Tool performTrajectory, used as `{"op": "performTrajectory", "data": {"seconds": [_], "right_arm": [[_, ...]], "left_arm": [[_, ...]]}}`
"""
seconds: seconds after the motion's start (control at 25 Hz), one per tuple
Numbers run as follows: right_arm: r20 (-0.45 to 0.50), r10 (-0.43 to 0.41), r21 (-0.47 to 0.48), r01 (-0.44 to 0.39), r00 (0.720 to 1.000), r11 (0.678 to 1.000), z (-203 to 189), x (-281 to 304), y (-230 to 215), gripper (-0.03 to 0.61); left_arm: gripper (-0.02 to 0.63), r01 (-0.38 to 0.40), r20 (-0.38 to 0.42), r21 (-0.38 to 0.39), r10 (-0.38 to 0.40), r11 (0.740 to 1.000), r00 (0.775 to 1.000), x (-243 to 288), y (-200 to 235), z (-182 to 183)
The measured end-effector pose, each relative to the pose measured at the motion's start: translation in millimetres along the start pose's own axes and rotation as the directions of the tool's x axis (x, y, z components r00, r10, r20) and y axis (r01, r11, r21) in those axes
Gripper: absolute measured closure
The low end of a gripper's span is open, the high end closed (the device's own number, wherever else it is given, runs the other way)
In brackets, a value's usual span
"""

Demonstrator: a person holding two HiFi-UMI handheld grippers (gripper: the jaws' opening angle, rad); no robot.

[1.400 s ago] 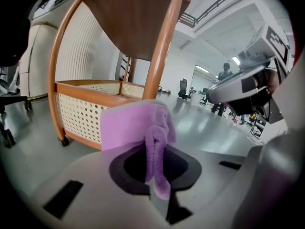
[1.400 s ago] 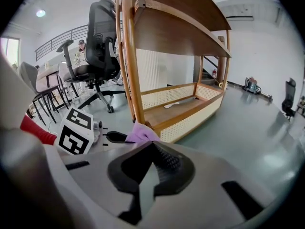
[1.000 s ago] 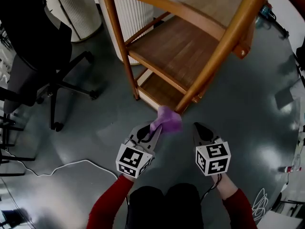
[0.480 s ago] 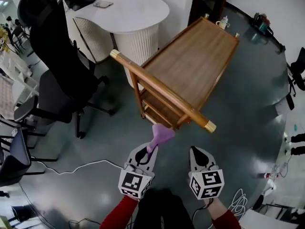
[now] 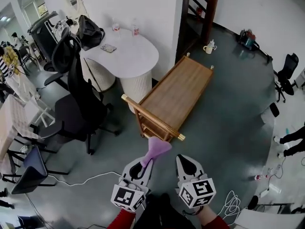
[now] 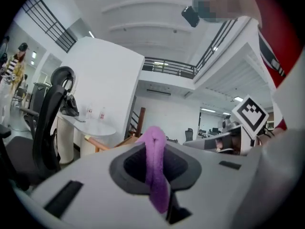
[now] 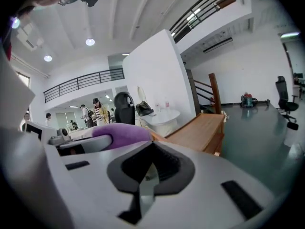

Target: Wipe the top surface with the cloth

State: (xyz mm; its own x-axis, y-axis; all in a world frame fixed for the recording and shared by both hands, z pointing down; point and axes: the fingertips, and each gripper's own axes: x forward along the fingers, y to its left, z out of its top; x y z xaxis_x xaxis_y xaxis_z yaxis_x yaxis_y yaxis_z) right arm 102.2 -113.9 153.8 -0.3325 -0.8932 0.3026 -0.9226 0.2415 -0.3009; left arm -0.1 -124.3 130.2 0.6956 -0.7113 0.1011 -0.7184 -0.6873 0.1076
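A wooden cart [image 5: 177, 95] with a long flat top [image 7: 199, 131] stands on the grey floor ahead of me. My left gripper [image 5: 143, 164] is shut on a purple cloth [image 5: 155, 150], which sticks up between its jaws [image 6: 155, 168] and flares out just short of the cart's near rail. Beside it, my right gripper [image 5: 183, 163] is shut with nothing in it. From the right gripper view the purple cloth [image 7: 121, 135] shows to the left. Both grippers hang in the air, short of the cart.
A white rounded table [image 5: 119, 56] with bottles and a dark bag stands left of the cart. Black office chairs [image 5: 78, 104] are at the left. A white cable [image 5: 71, 173] lies on the floor. A staircase [image 5: 198, 13] rises behind the cart. People stand far left.
The view has pulled far back and up from the cart, which now looks small and distant. Both grippers stayed low in the frame, the left still holding the cloth.
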Motion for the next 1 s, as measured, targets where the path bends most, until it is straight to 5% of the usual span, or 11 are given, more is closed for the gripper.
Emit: {"op": "performTrajectory", "data": {"seconds": [0.28,0.6,1.0], "right_arm": [[0.108,0.018,-0.065,-0.011,0.994,0.998,31,-32,21,0.575],[0.16,0.085,-0.16,-0.059,0.983,0.985,60,-34,41,0.575],[0.152,0.056,-0.212,-0.023,0.987,0.977,42,-43,44,0.575]], "left_arm": [[0.569,0.018,0.089,0.103,-0.027,0.995,0.996,-16,-27,40],[0.569,-0.002,0.132,0.072,-0.008,0.997,0.991,-28,-25,53],[0.569,-0.003,0.155,0.038,-0.003,0.999,0.988,-44,-16,60]]}}
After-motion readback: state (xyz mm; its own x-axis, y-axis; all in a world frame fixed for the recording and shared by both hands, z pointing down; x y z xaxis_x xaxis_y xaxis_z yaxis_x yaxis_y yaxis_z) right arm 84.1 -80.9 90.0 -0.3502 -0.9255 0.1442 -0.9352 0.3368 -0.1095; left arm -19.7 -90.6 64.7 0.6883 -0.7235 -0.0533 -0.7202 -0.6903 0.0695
